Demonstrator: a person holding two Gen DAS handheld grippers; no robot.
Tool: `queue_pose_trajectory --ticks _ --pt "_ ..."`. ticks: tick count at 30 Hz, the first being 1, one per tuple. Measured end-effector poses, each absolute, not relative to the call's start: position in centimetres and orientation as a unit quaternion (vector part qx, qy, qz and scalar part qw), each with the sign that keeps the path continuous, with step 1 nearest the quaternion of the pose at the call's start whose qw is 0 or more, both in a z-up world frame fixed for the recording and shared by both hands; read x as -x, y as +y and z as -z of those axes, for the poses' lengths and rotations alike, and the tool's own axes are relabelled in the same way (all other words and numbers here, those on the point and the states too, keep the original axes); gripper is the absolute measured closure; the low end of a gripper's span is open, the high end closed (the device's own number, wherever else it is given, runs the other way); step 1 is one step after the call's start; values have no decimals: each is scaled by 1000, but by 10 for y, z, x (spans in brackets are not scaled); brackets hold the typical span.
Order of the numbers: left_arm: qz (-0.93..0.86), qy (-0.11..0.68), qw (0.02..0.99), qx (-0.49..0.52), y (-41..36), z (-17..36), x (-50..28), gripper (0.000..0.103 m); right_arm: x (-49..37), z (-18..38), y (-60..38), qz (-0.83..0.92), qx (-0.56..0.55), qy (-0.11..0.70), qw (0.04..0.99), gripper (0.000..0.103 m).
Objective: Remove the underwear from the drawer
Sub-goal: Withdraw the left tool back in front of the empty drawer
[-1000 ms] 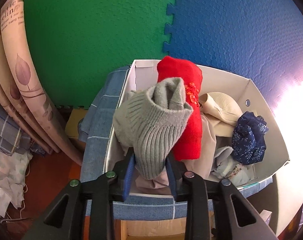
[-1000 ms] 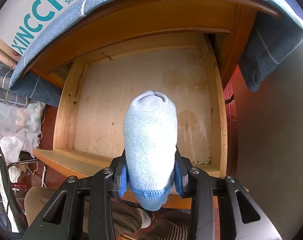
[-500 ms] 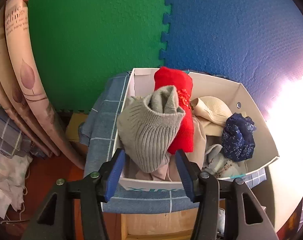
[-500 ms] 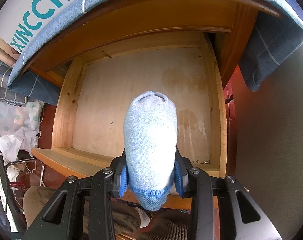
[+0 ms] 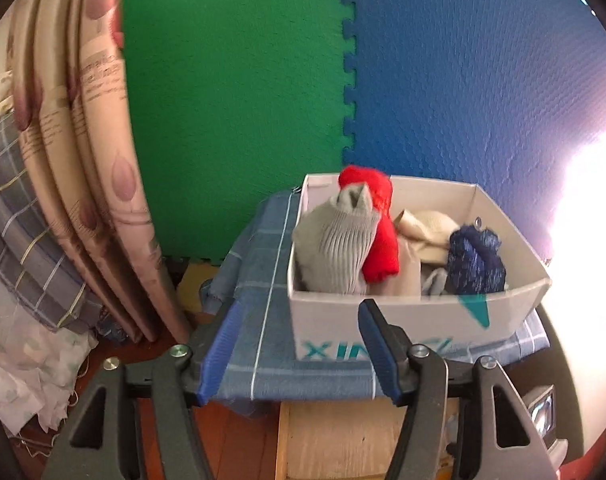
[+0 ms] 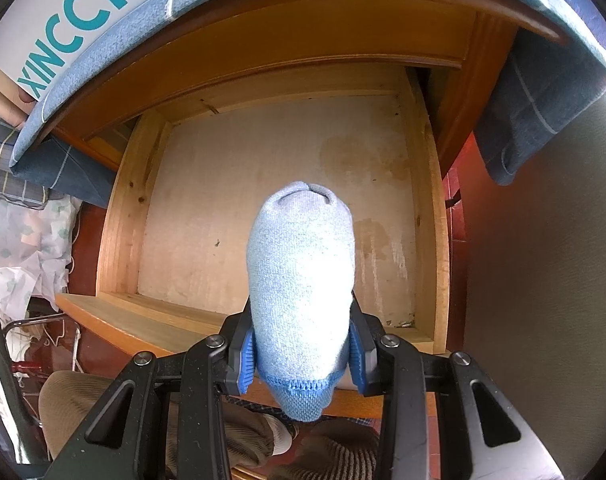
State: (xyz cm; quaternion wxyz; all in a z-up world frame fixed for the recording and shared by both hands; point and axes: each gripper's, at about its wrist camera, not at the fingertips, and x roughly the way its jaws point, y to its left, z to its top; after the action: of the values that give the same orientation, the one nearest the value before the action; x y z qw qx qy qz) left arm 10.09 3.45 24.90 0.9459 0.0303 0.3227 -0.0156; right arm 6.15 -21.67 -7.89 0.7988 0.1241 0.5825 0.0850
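- Foam wall mats [image 5: 239, 100], green on left + blue on right, interlocked, fill the background of left wrist view.
- Wooden drawer [image 6: 287, 184] pulled out, seen from above in right wrist view; bare stained bottom, nothing lying in it.
- Blue checked cloth [image 5: 255, 292] covers the cabinet top and hangs over the edges.
- White shoe box [image 5: 343, 316] w/ teal lettering sits on the cloth, open top, packed w/ rolled garments.
- In box, left to right: grey ribbed roll [image 5: 335, 248] against left wall, red roll [image 5: 379, 220] behind and touching it, cream piece [image 5: 431, 232], dark blue speckled roll [image 5: 477, 260] near right wall.
- Light blue sock roll [image 6: 301, 280], darker blue cuff at bottom, held above the drawer front, clear of the drawer floor.
- Right gripper [image 6: 301, 350]: blue pads pinch the light blue sock roll on both sides.
- Left gripper [image 5: 299, 348]: jaws spread, have just been opening, nothing between them; sits in front of box, apart from grey ribbed roll.
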Motion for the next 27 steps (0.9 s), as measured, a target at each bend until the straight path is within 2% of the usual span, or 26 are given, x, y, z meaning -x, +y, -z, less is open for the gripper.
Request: queue_pose_trajectory --ticks 8,15,21,27 --pt "-13 378 926 1 48 -166 -65 40 -59 74 -214 -78 -108 572 809 69" --pt "-23 411 911 -10 41 -102 -46 40 -53 62 -215 -66 -89 547 829 69" --pt "-20 436 900 -6 40 -70 -39 40 -49 50 -213 -66 -72 527 844 69" --pt "-33 449 893 14 50 -62 -37 40 -44 29 -222 -67 -85 509 854 69"
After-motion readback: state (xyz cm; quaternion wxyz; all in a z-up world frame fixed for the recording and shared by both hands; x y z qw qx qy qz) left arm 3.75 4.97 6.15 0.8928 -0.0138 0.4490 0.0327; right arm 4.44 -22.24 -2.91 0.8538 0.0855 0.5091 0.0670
